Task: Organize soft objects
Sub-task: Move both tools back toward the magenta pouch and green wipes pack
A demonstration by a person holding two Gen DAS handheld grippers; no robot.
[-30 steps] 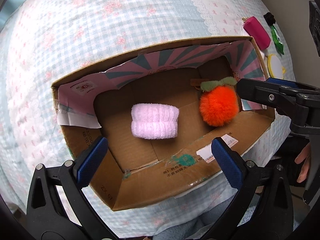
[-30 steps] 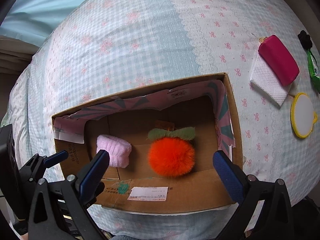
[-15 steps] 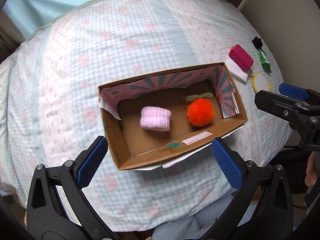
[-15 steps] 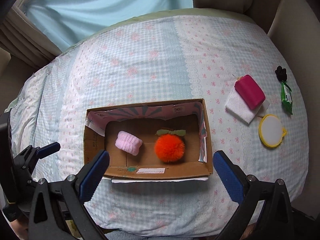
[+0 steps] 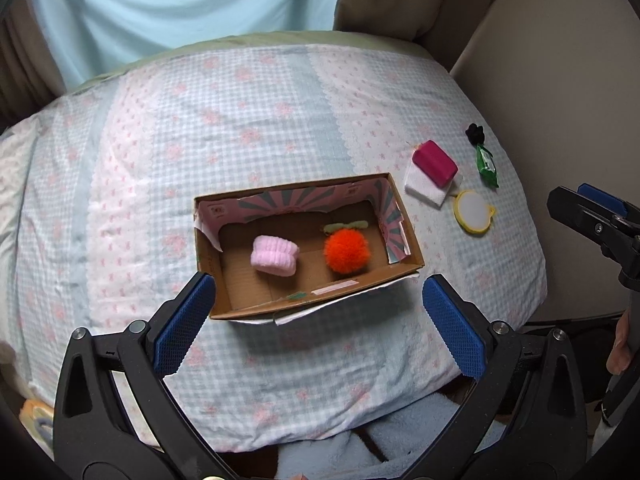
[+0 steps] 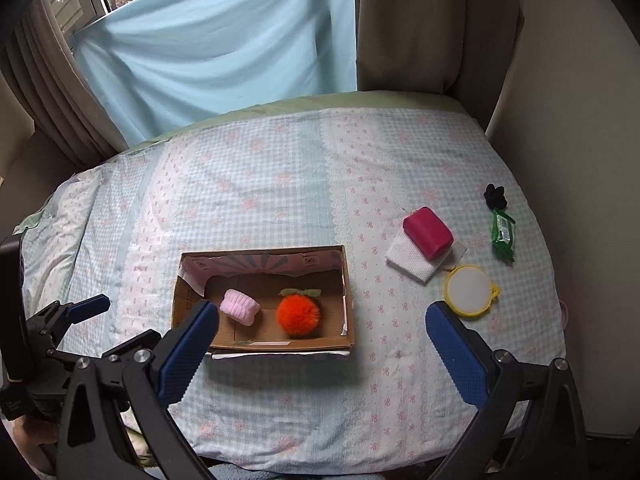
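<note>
An open cardboard box (image 5: 316, 304) (image 6: 280, 347) lies on the bed. Inside it rest a pink fluffy roll (image 5: 275, 256) (image 6: 240, 306) and an orange pom-pom with a green bow (image 5: 346, 250) (image 6: 299, 313). My left gripper (image 5: 319, 320) hovers open and empty, well above the box's near edge. My right gripper (image 6: 322, 338) is open too, high over the box and holding nothing. On the quilt to the right lie a magenta pouch (image 5: 435, 163) (image 6: 428, 232) on a white mesh cloth (image 6: 410, 261), a yellow-rimmed round pad (image 5: 474, 212) (image 6: 471, 289), a green packet (image 6: 503, 235) and a black scrunchie (image 6: 495, 196).
A checked floral quilt (image 6: 280, 184) covers the bed. A light blue curtain (image 6: 224, 36) and beige drapes hang behind. A beige wall (image 5: 560, 80) borders the bed's right side. A hand (image 5: 622, 348) shows at the right edge of the left wrist view.
Both grippers have pulled far up and back from the box, so the whole bed and curtains now show. The box's contents have not moved.
</note>
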